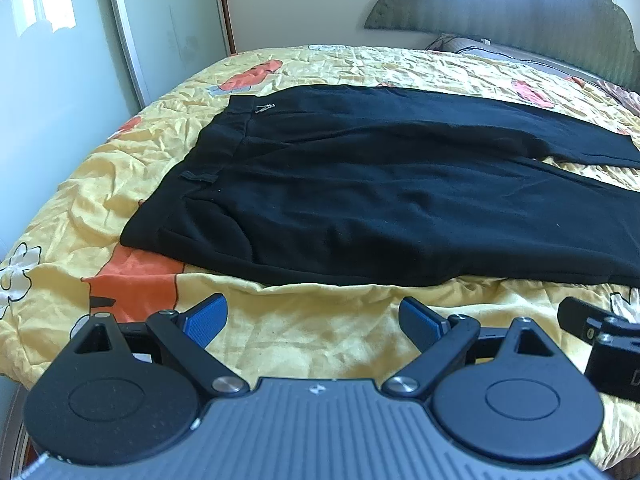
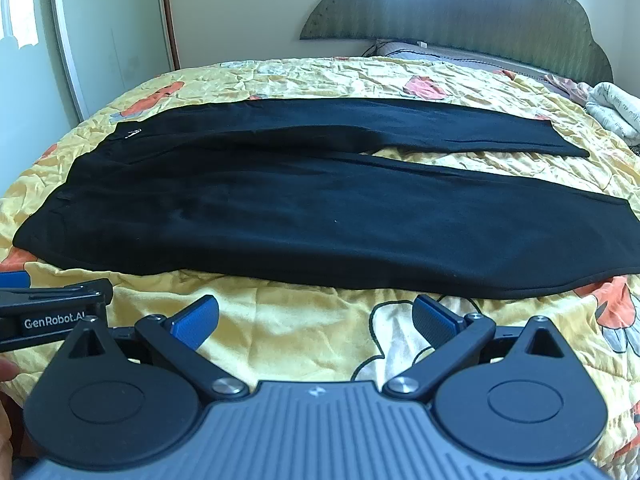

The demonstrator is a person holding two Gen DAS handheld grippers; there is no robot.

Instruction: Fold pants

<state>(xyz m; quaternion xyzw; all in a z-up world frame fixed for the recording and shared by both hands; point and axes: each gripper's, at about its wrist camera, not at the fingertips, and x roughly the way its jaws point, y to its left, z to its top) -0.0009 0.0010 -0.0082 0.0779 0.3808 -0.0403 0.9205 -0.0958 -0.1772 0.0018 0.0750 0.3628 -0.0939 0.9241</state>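
Black pants [image 1: 360, 200] lie flat on the yellow flowered bedspread [image 1: 312, 320], waistband to the left, both legs running right. They also show in the right wrist view [image 2: 320, 220], with the two leg ends at the right. My left gripper [image 1: 312, 320] is open and empty, just short of the pants' near edge by the waist. My right gripper [image 2: 316, 320] is open and empty, just short of the near leg's edge. The right gripper's body shows at the left wrist view's right edge [image 1: 600, 340]; the left gripper's body shows in the right wrist view [image 2: 48, 316].
A padded headboard [image 2: 460, 8] and pillows [image 2: 440, 50] stand at the bed's far right side. A crumpled white cloth [image 2: 616, 112] lies at the right. A wardrobe door [image 1: 72, 60] stands beyond the bed's left edge.
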